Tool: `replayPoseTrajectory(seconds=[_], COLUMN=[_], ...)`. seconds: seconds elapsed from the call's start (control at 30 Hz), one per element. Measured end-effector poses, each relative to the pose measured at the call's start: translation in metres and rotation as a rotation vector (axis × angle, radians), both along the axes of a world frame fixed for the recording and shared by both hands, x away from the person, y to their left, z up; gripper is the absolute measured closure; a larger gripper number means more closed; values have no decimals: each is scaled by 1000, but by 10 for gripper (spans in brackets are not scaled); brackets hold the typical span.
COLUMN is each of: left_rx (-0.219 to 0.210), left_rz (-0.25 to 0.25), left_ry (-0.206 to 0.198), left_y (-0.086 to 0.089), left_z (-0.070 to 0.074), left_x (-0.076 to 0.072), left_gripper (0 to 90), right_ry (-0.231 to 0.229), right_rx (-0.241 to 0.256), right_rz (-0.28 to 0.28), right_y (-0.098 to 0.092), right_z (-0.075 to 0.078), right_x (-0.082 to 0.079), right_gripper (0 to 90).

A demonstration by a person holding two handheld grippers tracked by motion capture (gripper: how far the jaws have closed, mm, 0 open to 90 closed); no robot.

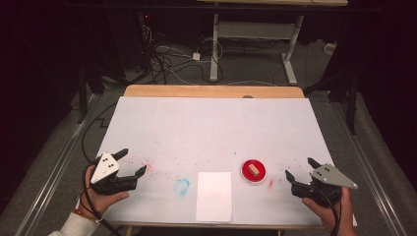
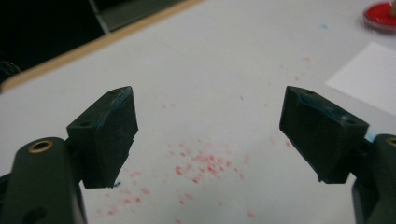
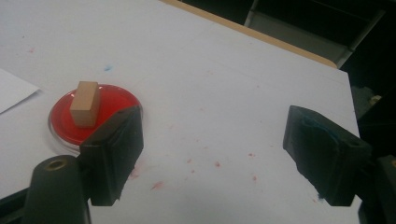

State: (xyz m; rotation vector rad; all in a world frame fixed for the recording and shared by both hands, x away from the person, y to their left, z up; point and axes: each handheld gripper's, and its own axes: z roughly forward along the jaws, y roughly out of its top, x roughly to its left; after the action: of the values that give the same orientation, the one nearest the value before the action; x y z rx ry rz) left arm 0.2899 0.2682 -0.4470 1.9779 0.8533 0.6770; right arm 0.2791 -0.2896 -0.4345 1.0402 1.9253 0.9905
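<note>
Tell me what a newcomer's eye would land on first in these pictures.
The red dish with a small tan block standing in it, right of centre near the table's front edge, stands out most against the white table. Next come the white paper sheet just left of the dish and the blue smudge beside it. At the front corners, the left gripper and right gripper are each held with jaws wide open.

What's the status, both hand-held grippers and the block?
Left hand-held gripper open, empty. Right hand-held gripper open, empty. Wooden block standing in red dish. Nothing between.
</note>
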Motion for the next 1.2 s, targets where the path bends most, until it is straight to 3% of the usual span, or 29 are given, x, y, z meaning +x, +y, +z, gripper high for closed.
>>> replayPoseTrajectory(seconds=[0.17,0.37,0.6,0.9,0.93,1.0,1.03,1.1,1.17,1.2], left_rx=[67,113,131,160,160,163,159,151,146,153], left_rz=[-34,-56,-64,-67,-67,-62,-61,-63,-65,-73], left_ry=[44,2,19,26,31,36,36,40,58,48], left_y=[-6,-12,-12,-15,-15,-14,-13,-13,-14,-14], left_z=[-16,-18,-23,-25,-25,-26,-26,-27,-28,-28], left_x=[2,0,-1,-3,-3,-2,-2,-1,-1,0], left_gripper=[183,176,176,180,180,180,180,181,184,186], right_ry=[-7,-23,-13,73,104,119,155,172,211,235], right_rx=[7,3,0,31,34,30,37,39,14,-45], right_rz=[12,19,35,107,135,139,164,169,189,189], right_y=[3,7,12,15,17,19,24,27,36,48], right_z=[3,6,10,22,27,30,36,39,43,46], right_x=[-1,-2,4,3,6,8,14,16,23,28], right_gripper=[197,192,189,218,235,244,260,267,277,347])
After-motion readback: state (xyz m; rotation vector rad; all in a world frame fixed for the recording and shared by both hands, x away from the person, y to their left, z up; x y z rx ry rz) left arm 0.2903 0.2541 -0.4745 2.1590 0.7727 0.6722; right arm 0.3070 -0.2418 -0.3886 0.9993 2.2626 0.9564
